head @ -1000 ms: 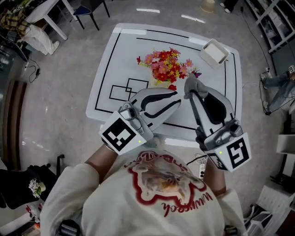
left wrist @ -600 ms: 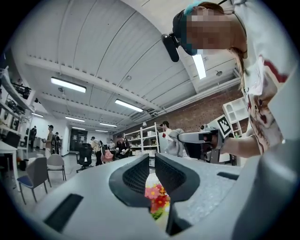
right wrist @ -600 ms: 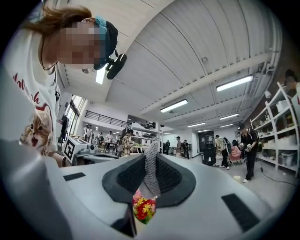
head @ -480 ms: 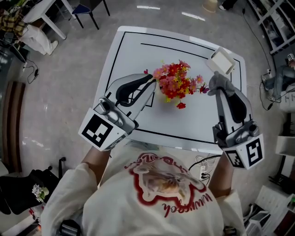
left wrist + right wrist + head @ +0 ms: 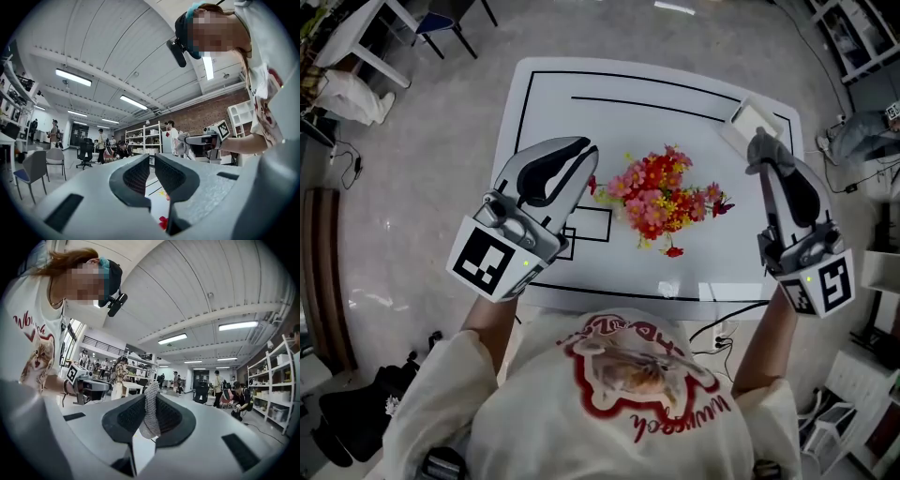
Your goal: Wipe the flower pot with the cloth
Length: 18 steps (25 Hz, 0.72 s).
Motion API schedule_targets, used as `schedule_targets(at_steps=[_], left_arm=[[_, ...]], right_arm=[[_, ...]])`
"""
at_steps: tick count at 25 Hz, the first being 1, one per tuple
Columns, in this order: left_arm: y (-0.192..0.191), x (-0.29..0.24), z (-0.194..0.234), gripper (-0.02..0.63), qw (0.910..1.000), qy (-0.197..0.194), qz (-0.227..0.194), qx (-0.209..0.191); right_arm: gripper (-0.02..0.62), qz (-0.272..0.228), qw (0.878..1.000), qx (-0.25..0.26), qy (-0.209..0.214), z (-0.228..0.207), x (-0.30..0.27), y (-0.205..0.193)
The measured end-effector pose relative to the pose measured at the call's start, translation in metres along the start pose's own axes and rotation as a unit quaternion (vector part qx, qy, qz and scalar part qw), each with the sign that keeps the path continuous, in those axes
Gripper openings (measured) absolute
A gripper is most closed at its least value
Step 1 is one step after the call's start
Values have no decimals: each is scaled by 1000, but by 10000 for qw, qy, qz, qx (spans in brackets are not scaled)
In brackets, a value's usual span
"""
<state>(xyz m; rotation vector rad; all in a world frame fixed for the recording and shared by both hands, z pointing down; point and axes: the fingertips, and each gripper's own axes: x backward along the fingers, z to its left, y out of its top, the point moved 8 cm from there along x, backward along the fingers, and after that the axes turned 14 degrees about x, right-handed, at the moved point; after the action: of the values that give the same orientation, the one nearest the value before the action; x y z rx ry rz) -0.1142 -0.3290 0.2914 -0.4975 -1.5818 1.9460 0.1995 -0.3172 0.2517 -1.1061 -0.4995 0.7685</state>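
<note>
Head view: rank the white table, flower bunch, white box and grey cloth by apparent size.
1. white table
2. flower bunch
3. white box and grey cloth: look alike; the cloth is nearer the camera and overlaps the box, so unranked.

A grey waffle-weave cloth (image 5: 150, 417) is seen pinched between the two dark pads of the right claw (image 5: 150, 401); it stands upright, its top edge rising above the jaw tips. A strip of white surface (image 5: 140, 451) is visible through the gap below the jaws. At the left, the left claw (image 5: 96, 386) is held level, well apart, beside a white sweatshirt (image 5: 33, 348) with a cat print. Behind, ceiling lights (image 5: 238, 326), shelving (image 5: 276, 394), a black chair (image 5: 202, 392) and several people are seen.
</note>
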Motion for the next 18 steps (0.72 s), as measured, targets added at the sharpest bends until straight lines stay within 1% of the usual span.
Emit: schedule_targets(at_steps=[3, 5, 9, 11, 13, 15, 18], left_arm=[[-7, -10, 7, 38, 9999, 127, 16, 90], [-12, -14, 10, 38, 9995, 291, 15, 142], [-16, -15, 12, 38, 9978, 642, 18, 187], [-19, -15, 13, 38, 9965, 802, 16, 223], [-21, -16, 13, 38, 9951, 950, -8, 276], [-24, -15, 14, 38, 9936, 1092, -11, 297], [-30, -13, 13, 38, 9909, 1311, 47, 312]], right_arm=[[52, 249, 9995, -114, 130, -19, -10, -22], [52, 317, 9989, -86, 327, -27, -20, -37], [52, 192, 9950, -30, 978, -36, -46, -64], [52, 109, 9913, -120, 1309, -38, -59, -81], [52, -34, 9854, -376, 1658, -40, -71, -97], [52, -202, 9764, -580, 2071, -38, -83, -110], [52, -212, 9615, -493, 2696, -27, -100, -127]])
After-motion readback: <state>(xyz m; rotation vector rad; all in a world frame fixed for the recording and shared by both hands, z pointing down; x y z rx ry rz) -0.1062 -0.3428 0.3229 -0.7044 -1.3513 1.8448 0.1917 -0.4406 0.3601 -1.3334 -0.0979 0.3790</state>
